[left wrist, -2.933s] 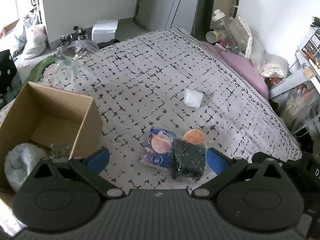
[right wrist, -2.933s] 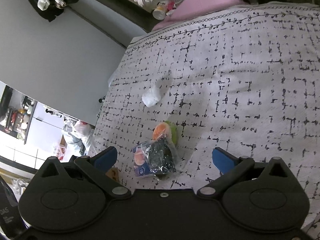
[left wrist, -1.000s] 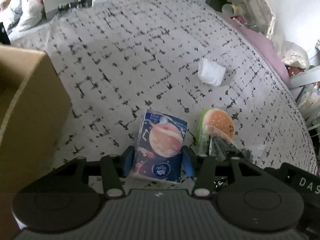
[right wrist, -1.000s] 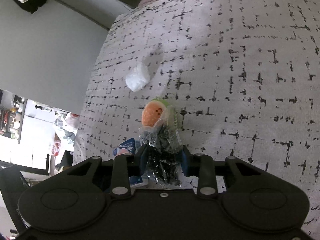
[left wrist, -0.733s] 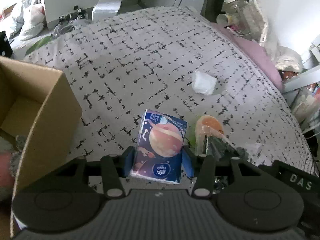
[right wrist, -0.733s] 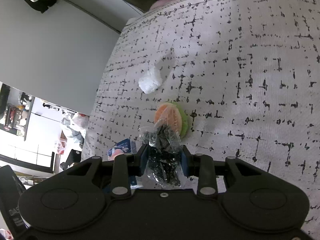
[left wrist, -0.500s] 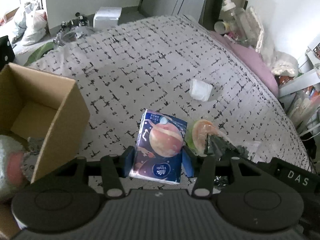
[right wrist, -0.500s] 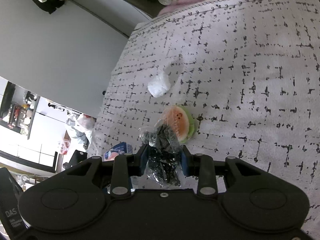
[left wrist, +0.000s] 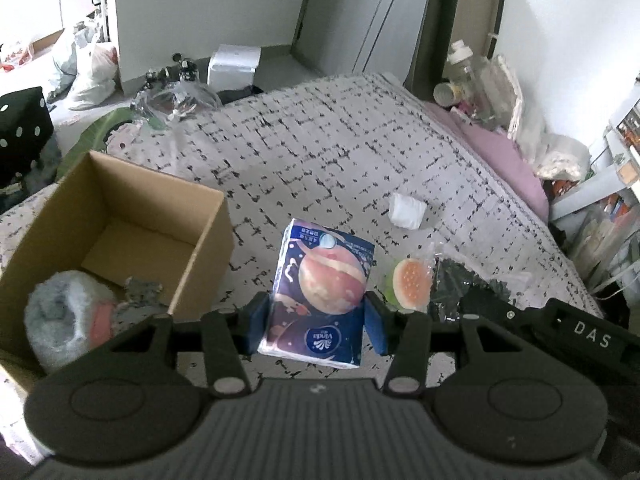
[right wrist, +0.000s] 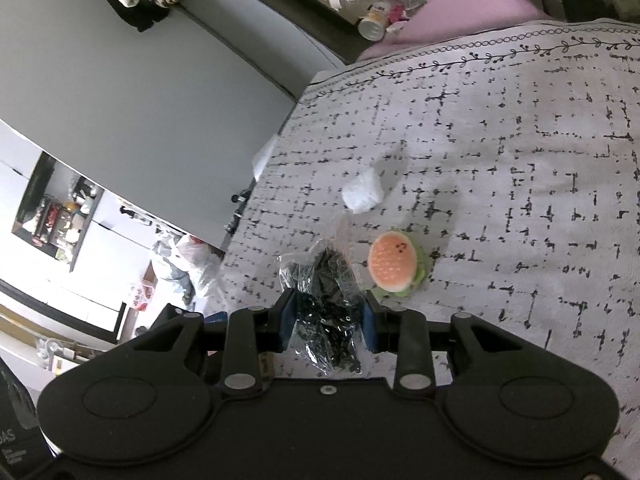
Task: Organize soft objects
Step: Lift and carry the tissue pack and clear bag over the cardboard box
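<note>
My left gripper (left wrist: 317,326) is shut on a blue tissue pack with a planet print (left wrist: 322,294) and holds it above the bed. My right gripper (right wrist: 326,320) is shut on a clear bag of black bits (right wrist: 326,300), also lifted; the bag shows in the left wrist view (left wrist: 460,286). A burger-shaped plush (right wrist: 394,266) lies on the patterned bedspread (right wrist: 520,200), also in the left wrist view (left wrist: 408,280). A white crumpled packet (left wrist: 407,210) lies farther back (right wrist: 362,192). An open cardboard box (left wrist: 120,216) at the left holds a grey fluffy plush (left wrist: 66,314).
A pink pillow (left wrist: 500,156), bottles and bags (left wrist: 472,80) line the bed's far right side. Shelves with clutter (left wrist: 608,208) stand at the right. Plastic bags and a white box (left wrist: 234,65) are on the floor beyond the bed.
Both grippers closed on their objects and have risen from the bed. The tissue pack and the black bag came up, leaving the burger plush lying on the bedspread. The box came further into view.
</note>
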The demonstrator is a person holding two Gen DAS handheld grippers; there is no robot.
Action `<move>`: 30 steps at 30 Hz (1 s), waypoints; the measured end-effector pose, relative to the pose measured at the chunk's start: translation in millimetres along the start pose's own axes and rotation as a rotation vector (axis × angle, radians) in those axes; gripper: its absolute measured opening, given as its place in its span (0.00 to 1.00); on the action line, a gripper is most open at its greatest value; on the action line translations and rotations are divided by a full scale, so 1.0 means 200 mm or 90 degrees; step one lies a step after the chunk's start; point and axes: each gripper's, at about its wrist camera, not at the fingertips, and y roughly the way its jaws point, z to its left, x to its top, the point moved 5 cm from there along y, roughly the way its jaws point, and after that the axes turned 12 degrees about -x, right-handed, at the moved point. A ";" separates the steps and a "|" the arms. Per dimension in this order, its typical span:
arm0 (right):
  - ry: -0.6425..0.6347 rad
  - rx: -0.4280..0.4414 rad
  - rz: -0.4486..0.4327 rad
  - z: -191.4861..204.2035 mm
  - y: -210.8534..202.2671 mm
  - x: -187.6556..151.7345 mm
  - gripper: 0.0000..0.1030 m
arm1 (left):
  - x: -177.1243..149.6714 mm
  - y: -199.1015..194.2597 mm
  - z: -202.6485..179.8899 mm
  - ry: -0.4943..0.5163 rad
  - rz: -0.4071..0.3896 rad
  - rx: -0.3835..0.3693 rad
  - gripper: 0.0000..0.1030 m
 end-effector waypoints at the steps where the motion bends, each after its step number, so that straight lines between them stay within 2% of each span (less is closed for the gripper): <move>1: -0.003 0.001 -0.002 0.01 -0.01 0.00 0.32 | 0.00 -0.02 0.00 0.001 -0.005 0.002 0.48; 13: -0.060 0.024 -0.038 0.19 -0.09 -0.06 0.32 | 0.03 -0.19 0.08 0.003 -0.031 0.019 0.48; 16: -0.084 0.032 -0.061 0.23 -0.12 -0.07 0.32 | 0.03 -0.25 0.10 0.009 -0.039 0.031 0.48; 30: -0.130 0.060 -0.101 0.37 -0.15 -0.13 0.32 | 0.09 -0.32 0.20 -0.007 -0.051 0.007 0.48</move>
